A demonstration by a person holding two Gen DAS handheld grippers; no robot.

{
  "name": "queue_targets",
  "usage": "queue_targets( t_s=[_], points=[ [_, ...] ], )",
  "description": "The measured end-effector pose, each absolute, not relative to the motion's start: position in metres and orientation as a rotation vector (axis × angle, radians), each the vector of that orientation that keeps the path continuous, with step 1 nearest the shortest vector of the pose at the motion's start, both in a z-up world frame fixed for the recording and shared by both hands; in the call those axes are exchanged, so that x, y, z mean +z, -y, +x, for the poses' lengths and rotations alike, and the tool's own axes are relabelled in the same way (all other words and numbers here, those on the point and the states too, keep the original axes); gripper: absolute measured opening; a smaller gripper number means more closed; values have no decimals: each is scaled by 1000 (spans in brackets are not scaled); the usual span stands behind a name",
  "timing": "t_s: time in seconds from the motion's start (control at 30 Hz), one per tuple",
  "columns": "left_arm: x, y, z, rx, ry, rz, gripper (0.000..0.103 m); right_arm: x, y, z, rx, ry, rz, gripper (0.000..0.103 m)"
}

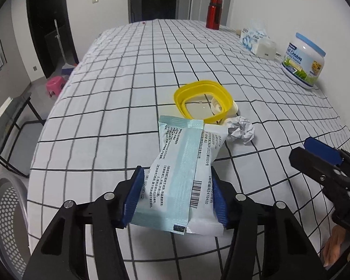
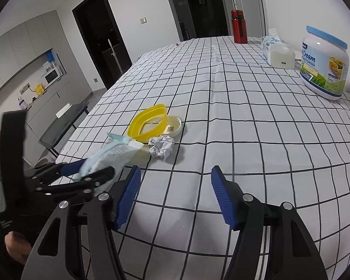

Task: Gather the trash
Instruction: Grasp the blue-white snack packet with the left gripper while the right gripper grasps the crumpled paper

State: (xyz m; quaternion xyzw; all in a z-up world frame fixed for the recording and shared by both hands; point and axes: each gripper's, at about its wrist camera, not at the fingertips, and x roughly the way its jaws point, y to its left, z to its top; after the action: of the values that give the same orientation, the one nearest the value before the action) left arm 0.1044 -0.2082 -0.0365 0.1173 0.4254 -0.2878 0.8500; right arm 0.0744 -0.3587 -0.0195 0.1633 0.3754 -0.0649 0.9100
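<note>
The left gripper (image 1: 177, 186) has its blue-padded jaws clamped on a flat pale-green and white printed plastic wrapper (image 1: 182, 175), held above the near part of the table covered in a white cloth with a black grid (image 1: 119, 107). The wrapper's far end reaches toward the yellow ring. The right gripper (image 2: 175, 193) hangs over the cloth with its jaws spread apart and nothing between them.

Just this side of the yellow square plastic ring (image 1: 203, 101) lies a crumpled ball of white paper (image 1: 241, 131), resting on the cloth and nearly touching the ring. A round cream-coloured lid (image 2: 173, 128) sits against the ring's right side, partly under it.

Well beyond the ring, along the right edge, stand a white milk-powder jar with a light-blue lid (image 1: 303, 60), then a tissue pack (image 1: 253, 37) beside a white box (image 1: 266, 49). Farthest from the ring is a red metal bottle (image 1: 213, 13).
</note>
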Motion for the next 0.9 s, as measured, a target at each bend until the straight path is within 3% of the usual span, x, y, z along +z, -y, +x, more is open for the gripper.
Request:
queue_targets(
  t_s=[0.67, 0.87, 0.9],
  points=[
    [5, 116, 93, -381, -765, 157, 53, -49, 329, 155, -187, -913, 213, 60],
    [4, 103, 93, -359, -772, 138, 53, -51, 328, 170, -200, -921, 194, 34],
    [5, 100, 93, -354, -773, 133, 53, -51, 327, 171, -196, -922, 191, 34]
  ],
)
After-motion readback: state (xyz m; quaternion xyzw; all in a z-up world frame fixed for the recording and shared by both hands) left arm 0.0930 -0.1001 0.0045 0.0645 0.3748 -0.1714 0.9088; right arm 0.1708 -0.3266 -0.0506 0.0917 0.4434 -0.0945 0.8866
